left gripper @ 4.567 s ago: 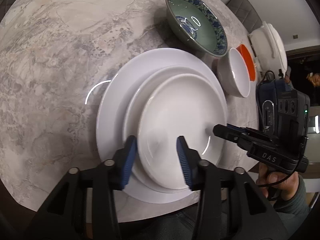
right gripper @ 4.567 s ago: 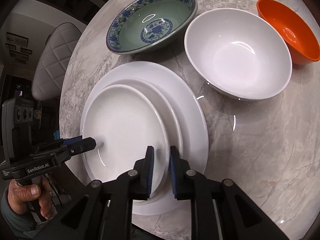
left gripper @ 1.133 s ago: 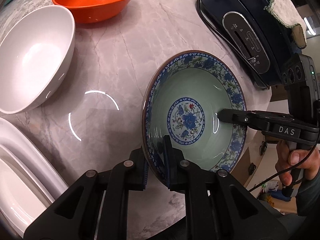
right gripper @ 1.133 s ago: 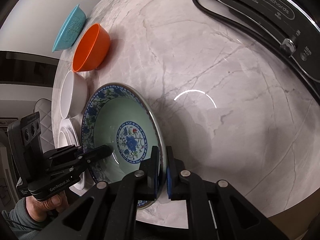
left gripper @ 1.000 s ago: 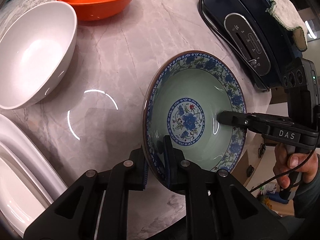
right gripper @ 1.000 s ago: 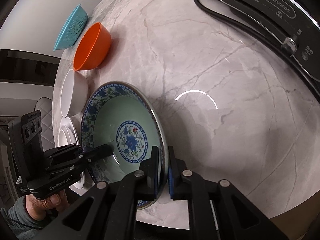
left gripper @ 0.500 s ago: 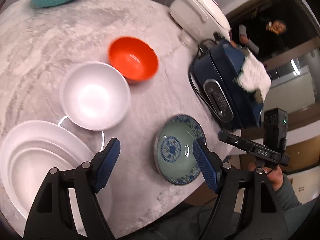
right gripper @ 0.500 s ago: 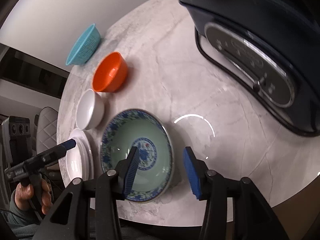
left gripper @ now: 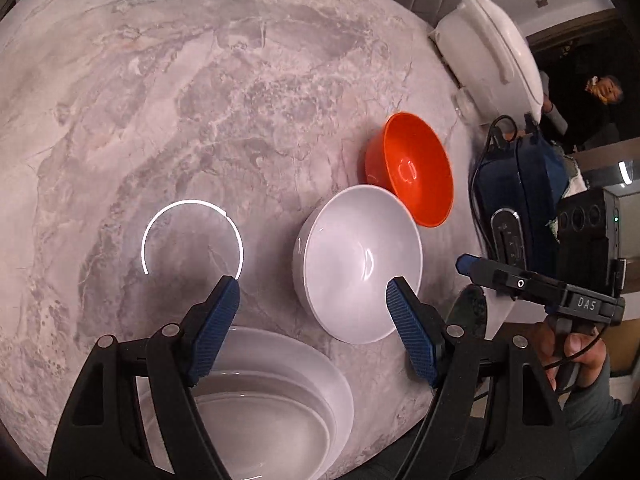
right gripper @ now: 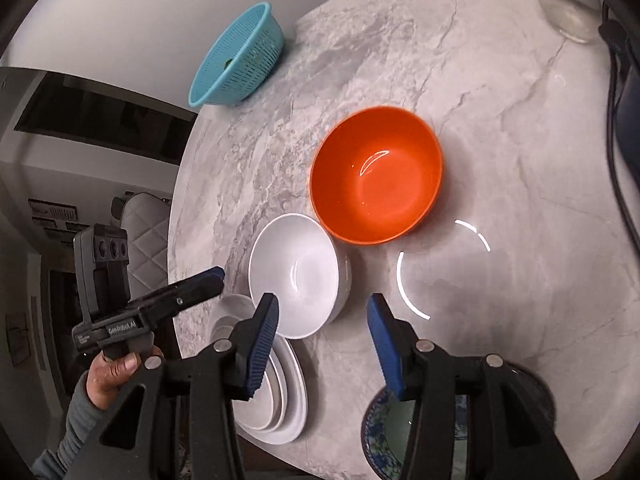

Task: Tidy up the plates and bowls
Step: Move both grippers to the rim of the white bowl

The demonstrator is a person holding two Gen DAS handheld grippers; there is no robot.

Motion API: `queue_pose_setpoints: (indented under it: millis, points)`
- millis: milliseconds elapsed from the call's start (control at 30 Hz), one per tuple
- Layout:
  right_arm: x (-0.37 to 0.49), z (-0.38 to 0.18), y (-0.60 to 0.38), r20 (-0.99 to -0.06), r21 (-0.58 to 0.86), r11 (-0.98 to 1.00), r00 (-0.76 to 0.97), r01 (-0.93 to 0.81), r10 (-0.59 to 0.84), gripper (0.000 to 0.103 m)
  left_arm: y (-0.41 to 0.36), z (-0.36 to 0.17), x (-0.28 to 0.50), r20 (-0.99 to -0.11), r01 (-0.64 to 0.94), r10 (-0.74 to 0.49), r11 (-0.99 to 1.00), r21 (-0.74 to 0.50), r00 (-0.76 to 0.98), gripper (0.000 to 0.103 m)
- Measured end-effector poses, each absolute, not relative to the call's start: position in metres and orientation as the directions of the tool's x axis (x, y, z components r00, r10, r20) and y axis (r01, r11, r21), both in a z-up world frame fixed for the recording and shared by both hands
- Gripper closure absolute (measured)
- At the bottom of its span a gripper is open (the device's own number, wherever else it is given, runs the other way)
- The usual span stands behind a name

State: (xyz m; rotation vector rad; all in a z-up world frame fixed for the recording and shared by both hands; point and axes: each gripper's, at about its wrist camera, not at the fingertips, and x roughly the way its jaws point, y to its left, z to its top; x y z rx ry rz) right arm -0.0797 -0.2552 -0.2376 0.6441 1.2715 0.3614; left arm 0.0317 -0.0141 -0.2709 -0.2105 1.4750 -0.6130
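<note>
**Both grippers empty above the white bowl**

Left hand-held gripper point(left gripper: 312, 296): spread wide, nothing between the blue pads, held over the marble table point(left gripper: 160, 100). Right hand-held gripper point(right gripper: 322, 316): likewise wide apart and empty.

Landmark: white bowl point(left gripper: 360, 260), upright on the table, seen in the gap between the fingers of each gripper.

- Orange bowl point(right gripper: 376, 184): just behind the white bowl, rims touching or all but touching; cannot tell which.
- Stack of white plates point(left gripper: 260, 404): on the near side of the white bowl, at the table edge, partly under the left gripper's fingers. Three nested rims counted in the right wrist view point(right gripper: 280, 396).
- Blue-patterned bowl point(right gripper: 384, 436): near table edge, to the right of the white bowl, mostly hidden under the right gripper; only a dark sliver of rim in the left wrist view.
- Teal colander point(right gripper: 240, 60): far across the table from the white bowl, at the opposite edge.
- Dark blue appliance point(left gripper: 520, 200) with cord: right of the orange bowl.
- White lidded cooker point(left gripper: 492, 44): beyond the appliance, well apart from the white bowl.
</note>
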Motion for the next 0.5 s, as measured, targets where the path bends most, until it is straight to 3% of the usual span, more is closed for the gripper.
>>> queue_pose_setpoints:
  millis: [100, 233, 400, 467, 500]
  points:
    - [-0.071, -0.259, -0.244, -0.772, 0.629, 0.764, 0.231, 0.140, 0.593, 0.056, -0.027, -0.287, 0.031, -0.869, 0.282, -0.489, 0.826, -0.488, -0.071, 0.030]
    - [-0.065, -0.280, -0.238, -0.784, 0.619, 0.764, 0.198, 0.182, 0.589, 0.056, -0.036, -0.297, 0.032, -0.878, 0.306, -0.469, 0.826, -0.474, -0.093, 0.044]
    - [-0.058, -0.293, -0.231, -0.795, 0.606, 0.770, 0.181, 0.201, 0.579, 0.059, -0.042, -0.308, 0.039, -0.882, 0.305, -0.459, 0.829, -0.468, -0.107, 0.049]
    - [-0.054, -0.297, -0.228, -0.801, 0.598, 0.777, 0.173, 0.197, 0.573, 0.063, -0.045, -0.312, 0.040, -0.884, 0.314, -0.452, 0.828, -0.465, -0.117, 0.057]
    - [-0.054, -0.298, -0.228, -0.805, 0.592, 0.781, 0.166, 0.196, 0.569, 0.066, -0.047, -0.314, 0.039, -0.883, 0.316, -0.452, 0.825, -0.468, -0.126, 0.066]
